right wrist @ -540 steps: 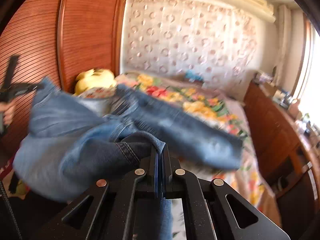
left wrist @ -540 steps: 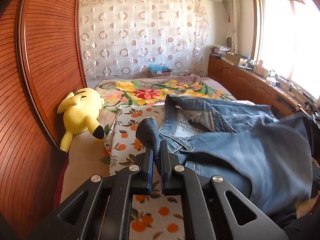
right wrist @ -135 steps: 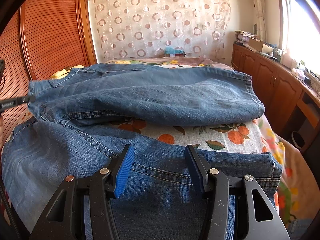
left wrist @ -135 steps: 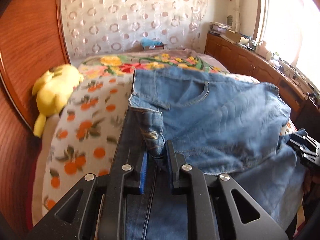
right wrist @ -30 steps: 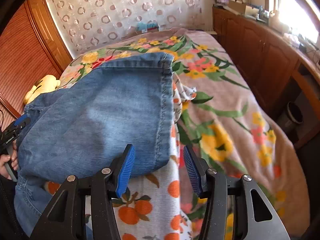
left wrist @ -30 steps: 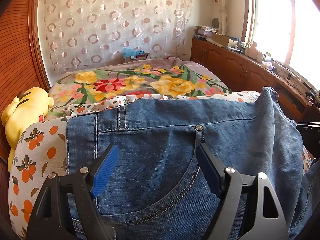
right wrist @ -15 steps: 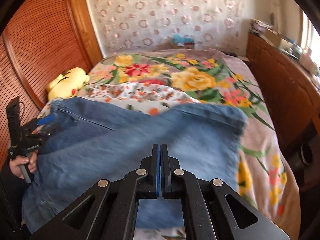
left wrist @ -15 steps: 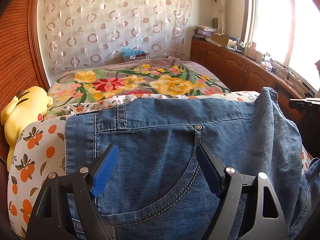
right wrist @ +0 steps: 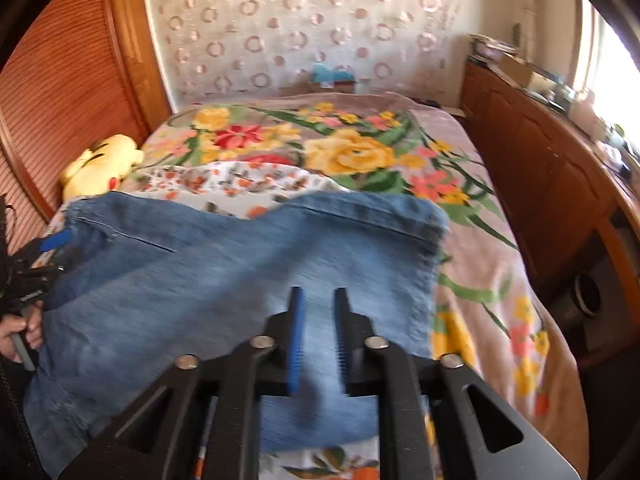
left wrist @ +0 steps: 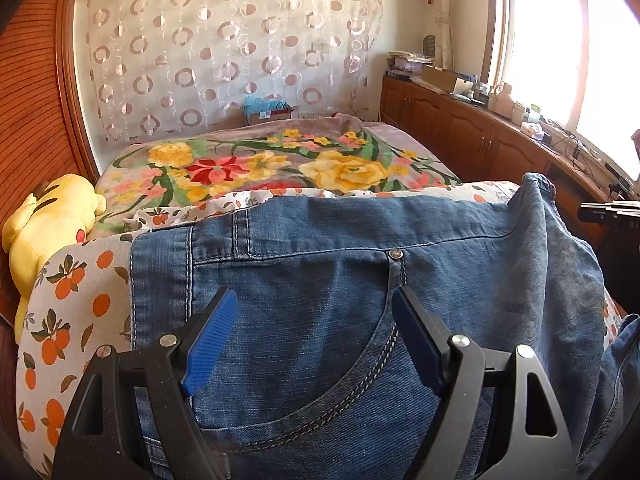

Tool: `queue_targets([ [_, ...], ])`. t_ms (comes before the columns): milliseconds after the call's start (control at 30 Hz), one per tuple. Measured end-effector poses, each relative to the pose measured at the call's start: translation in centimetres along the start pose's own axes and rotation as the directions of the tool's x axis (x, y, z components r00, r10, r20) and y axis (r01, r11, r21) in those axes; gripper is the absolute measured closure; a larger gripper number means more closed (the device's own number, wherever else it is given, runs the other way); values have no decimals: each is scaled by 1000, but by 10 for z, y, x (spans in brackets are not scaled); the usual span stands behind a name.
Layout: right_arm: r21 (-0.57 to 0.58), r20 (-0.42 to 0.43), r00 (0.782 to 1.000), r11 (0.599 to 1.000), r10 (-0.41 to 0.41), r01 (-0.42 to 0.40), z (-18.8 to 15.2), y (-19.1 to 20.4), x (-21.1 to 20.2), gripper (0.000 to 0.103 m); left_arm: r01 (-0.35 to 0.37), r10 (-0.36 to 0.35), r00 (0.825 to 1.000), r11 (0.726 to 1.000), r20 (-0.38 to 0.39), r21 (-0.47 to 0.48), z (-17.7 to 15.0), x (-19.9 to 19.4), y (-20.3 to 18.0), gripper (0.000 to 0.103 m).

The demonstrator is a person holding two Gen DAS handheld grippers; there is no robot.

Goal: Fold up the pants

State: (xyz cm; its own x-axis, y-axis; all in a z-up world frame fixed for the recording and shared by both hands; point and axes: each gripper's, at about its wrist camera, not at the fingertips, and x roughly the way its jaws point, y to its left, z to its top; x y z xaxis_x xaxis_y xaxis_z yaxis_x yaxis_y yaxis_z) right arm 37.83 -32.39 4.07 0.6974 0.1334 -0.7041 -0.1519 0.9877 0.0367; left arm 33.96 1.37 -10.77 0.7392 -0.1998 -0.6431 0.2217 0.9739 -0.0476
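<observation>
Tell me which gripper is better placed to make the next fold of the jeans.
Probably the left gripper: its jaws stand wide open just over the jeans at the waistband. The right gripper, jaws opening, hangs blurred above the leg end.

A bed [left wrist: 408,148] carried a floral blanket [left wrist: 256,164] with yellow and red blooms, and nearer lay an orange-print sheet [left wrist: 60,312]. A yellow plush toy [left wrist: 44,216] rested at the bed's left edge against the reddish slatted wooden headboard [left wrist: 28,112]. A sheer curtain with ring patterns [left wrist: 224,52] covered the far wall. Wooden cabinets [left wrist: 460,132] ran along the right under a bright window [left wrist: 560,36], their top cluttered with small items.
</observation>
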Motion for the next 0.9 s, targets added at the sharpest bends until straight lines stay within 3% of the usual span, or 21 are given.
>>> queue_targets([
  [33,14,-6,1000,1000,-20,20,-4,-6,-2,66,1,-1,1000,1000,1,2,1,0,-1,23],
  [133,52,-24,998,997,-57,58,-17,-23,-4,57,1,-1,1000,1000,5,5,2,-2,-3,23],
  [400,124,-145,989,992,-15,33,-39,-35,7,55,1,-1,1000,1000,2,6,2,-2,-4,23],
  [467,125,-134,991,992,10,7,-35,-28,7,67,2,-2,1000,1000,1,5,2,-2,-4,23],
  [533,109,-119,993,994,4,9,-30,-22,6,91,2,-2,1000,1000,2,4,2,-3,-4,23],
  [567,94,-114,994,996,7,4,-26,-19,6,96,3,-3,1000,1000,2,5,2,-2,-3,23],
  [900,-54,-49,986,986,156,-159,8,34,5,100,4,-4,1000,1000,0,2,3,-2,-3,23],
])
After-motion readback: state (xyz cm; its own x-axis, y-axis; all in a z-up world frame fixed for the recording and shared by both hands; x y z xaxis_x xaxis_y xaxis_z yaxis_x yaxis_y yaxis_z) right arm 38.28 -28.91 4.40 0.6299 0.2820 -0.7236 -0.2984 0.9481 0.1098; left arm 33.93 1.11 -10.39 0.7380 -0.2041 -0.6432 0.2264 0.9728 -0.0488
